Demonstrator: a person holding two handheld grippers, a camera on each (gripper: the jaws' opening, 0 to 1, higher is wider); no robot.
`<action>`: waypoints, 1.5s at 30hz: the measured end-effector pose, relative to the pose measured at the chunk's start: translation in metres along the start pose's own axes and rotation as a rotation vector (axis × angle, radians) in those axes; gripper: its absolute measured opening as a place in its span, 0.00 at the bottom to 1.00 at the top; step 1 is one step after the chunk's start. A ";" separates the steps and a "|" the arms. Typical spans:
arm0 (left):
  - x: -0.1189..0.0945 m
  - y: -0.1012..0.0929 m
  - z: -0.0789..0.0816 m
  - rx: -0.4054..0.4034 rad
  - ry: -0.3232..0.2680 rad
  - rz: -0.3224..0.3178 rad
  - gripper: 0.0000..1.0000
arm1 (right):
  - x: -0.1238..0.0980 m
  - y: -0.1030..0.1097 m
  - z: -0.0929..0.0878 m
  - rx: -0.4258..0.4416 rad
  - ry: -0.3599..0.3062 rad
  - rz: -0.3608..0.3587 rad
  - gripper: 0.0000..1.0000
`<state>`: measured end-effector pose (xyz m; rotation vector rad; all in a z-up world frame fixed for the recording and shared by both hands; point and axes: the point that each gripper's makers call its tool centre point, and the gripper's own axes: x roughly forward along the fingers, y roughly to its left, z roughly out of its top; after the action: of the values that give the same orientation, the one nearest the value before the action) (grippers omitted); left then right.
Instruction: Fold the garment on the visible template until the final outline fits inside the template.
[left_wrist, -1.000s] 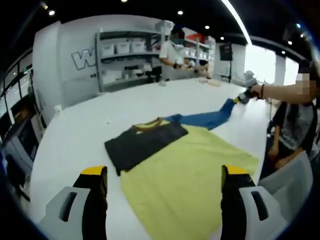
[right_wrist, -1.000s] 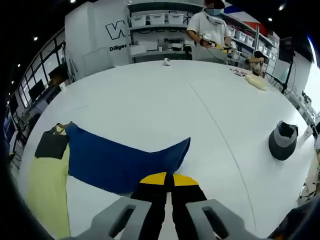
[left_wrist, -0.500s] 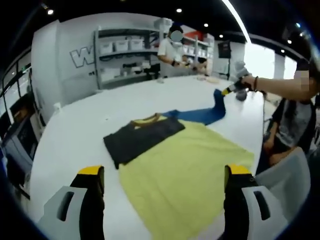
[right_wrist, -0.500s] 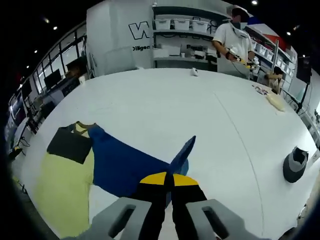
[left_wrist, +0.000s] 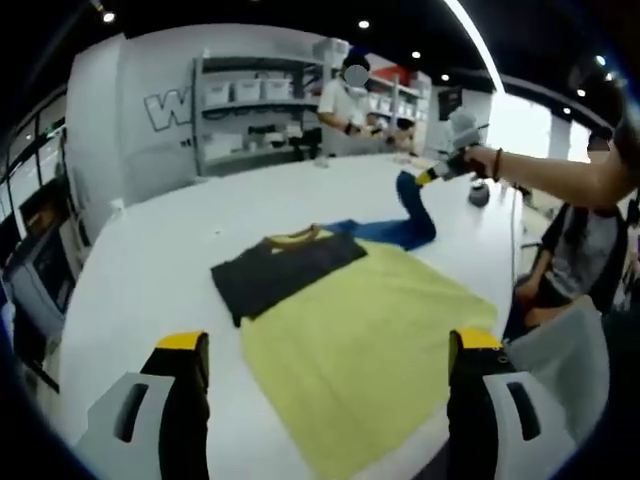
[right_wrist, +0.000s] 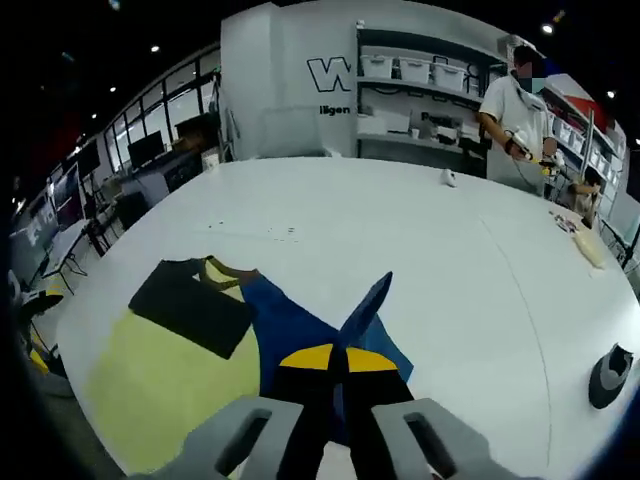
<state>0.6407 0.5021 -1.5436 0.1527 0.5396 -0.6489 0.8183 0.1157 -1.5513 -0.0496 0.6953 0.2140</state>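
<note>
Right gripper (right_wrist: 335, 365) clamped on blue sleeve (right_wrist: 365, 310), lifted toward yellow shirt (right_wrist: 175, 375); left gripper (left_wrist: 320, 350) released, idle. Risk: sleeve slipping, landing crooked beyond dark template (right_wrist: 192, 305).

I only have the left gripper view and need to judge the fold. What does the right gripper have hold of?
Observer: In the right gripper view, the right gripper is shut on the blue sleeve of the yellow-and-blue garment, with the cloth rising in a peak just past its yellow tips.
Operator: Anything on the table beyond that sleeve?
Observer: Yes, a dark grey rounded object sits on the white table, towards the right edge of that view.
Operator: Is the black rectangular template covered?
Observer: No, the black rectangular template lies flat on the garment's collar end, and the sleeve is apart from it.
</note>
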 end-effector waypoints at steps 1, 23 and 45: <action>-0.001 -0.001 -0.001 0.001 0.004 -0.007 0.98 | 0.001 0.007 0.002 -0.005 -0.004 0.007 0.00; -0.026 -0.001 -0.022 -0.004 0.056 -0.004 0.99 | 0.032 0.132 0.043 -0.121 -0.027 0.191 0.00; -0.037 0.010 -0.030 -0.033 0.051 -0.006 0.97 | 0.048 0.254 0.074 -0.213 -0.077 0.322 0.00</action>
<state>0.6088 0.5386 -1.5505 0.1372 0.5997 -0.6428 0.8465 0.3808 -1.5188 -0.1327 0.5990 0.5959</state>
